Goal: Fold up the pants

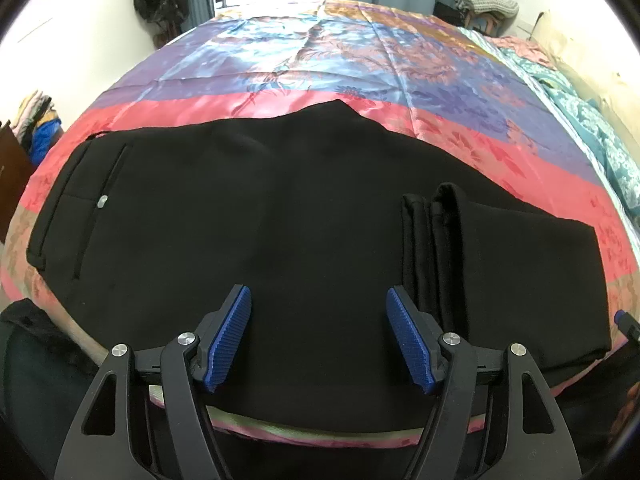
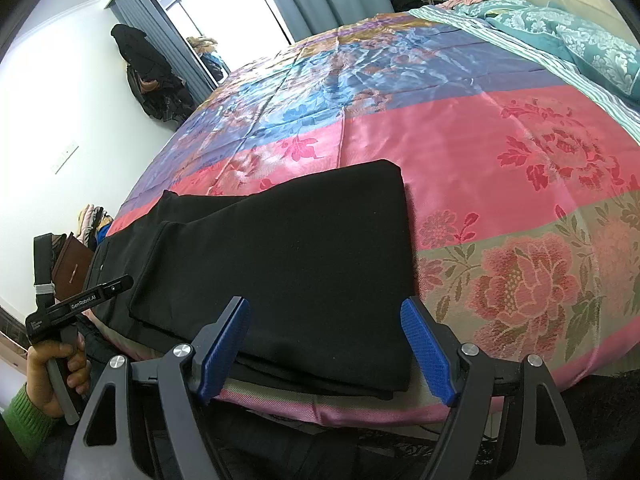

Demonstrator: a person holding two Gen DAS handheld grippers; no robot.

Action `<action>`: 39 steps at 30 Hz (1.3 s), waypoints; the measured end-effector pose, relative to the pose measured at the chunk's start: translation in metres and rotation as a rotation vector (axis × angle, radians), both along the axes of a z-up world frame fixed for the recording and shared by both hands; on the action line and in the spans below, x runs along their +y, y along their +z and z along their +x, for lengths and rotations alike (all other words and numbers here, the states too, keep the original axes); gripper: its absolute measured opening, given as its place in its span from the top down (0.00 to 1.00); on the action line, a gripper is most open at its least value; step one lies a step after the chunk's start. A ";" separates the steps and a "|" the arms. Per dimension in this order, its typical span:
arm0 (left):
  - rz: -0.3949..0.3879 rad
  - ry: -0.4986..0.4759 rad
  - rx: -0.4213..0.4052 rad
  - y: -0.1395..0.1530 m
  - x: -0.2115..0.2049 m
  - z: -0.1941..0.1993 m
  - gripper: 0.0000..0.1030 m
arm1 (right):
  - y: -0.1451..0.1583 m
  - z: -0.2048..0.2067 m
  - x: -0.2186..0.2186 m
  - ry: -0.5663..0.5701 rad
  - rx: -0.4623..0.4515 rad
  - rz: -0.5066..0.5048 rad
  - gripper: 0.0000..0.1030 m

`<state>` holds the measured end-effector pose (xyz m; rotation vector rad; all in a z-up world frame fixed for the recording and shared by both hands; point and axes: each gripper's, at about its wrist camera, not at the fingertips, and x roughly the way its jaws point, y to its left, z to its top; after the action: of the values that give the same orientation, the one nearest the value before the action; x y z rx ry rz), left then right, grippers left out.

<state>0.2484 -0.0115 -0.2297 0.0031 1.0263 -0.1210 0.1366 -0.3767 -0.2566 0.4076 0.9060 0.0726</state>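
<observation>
Both blue-padded grippers, left (image 1: 319, 336) and right (image 2: 326, 346), hover spread and empty over the black fabric pants (image 1: 248, 216), whose legs lie doubled back on the floral satin bedspread (image 2: 500, 140), apparently ready for another fold.

I see matt black cloth pants (image 1: 248, 216) on a glossy satin bedspread (image 1: 360, 68); my grippers' pads (image 2: 430, 354) look like ribbed blue plastic, with shiny metal pins
</observation>
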 end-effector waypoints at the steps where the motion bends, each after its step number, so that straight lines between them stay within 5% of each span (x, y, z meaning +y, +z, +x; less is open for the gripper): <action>1: 0.000 0.000 0.000 0.000 0.000 0.000 0.29 | 0.000 0.000 0.000 0.000 0.000 -0.001 0.24; 25: -0.016 0.007 0.000 0.007 0.006 0.004 0.29 | -0.001 0.002 0.000 0.004 0.006 0.000 0.24; 31: -0.222 0.203 -0.042 0.051 0.116 0.052 0.25 | -0.003 0.002 -0.001 -0.003 0.003 0.014 0.24; 35: -0.245 0.276 -0.041 0.063 0.200 0.092 0.17 | -0.004 0.007 0.000 0.001 0.004 0.026 0.24; 39: -0.234 0.254 0.076 0.039 0.246 0.127 0.18 | -0.004 0.010 0.008 0.023 0.009 0.018 0.24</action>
<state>0.3755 0.2347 -0.1908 -0.3458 1.0747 -0.0084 0.1469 -0.3687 -0.2610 0.4148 0.9199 0.1005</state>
